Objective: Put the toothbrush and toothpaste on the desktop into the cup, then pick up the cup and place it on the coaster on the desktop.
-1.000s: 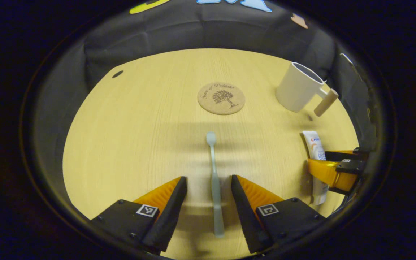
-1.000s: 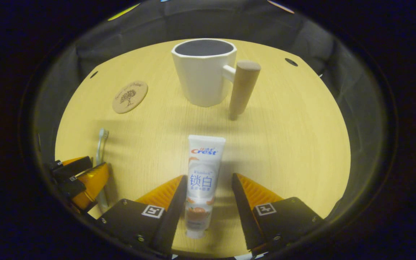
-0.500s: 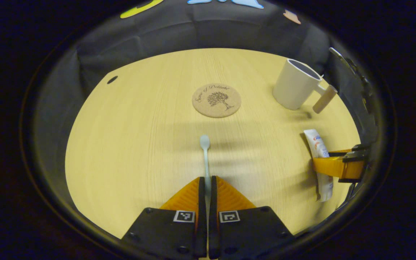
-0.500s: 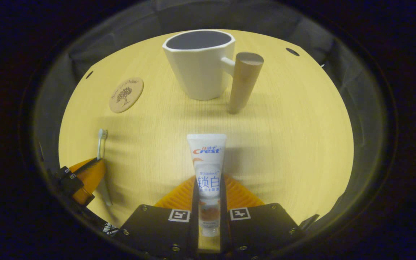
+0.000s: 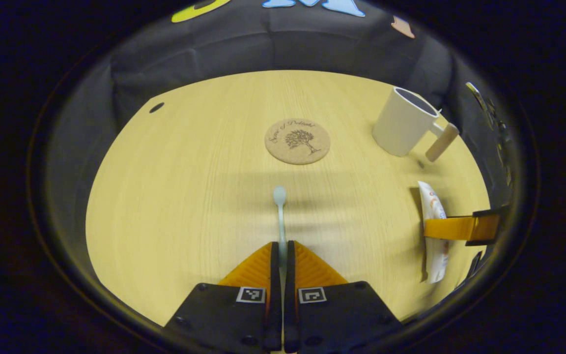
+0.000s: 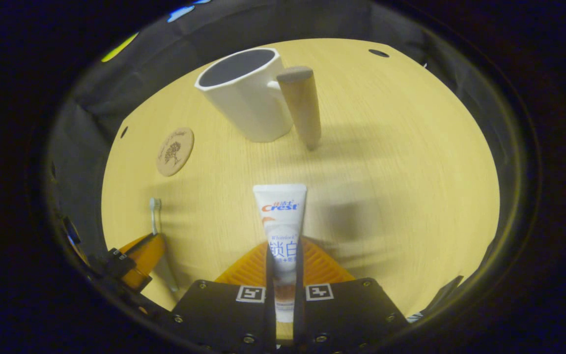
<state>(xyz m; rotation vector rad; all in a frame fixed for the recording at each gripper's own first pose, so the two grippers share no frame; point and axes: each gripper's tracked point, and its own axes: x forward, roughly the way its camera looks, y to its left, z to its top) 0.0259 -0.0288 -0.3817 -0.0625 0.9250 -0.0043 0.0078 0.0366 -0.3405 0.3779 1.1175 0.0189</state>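
Left claw (image 5: 281,248) clenched on pale blue toothbrush (image 5: 279,206); right claw (image 6: 283,253) clamps white toothpaste tube (image 6: 281,221). White cup (image 6: 243,101), wooden handle, upright on tabletop (image 6: 401,172).

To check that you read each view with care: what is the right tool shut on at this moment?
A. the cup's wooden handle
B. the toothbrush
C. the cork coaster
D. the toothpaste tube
D: in the right gripper view the right tool has both fingers pressed on the toothpaste tube, whose flat end points toward the cup.
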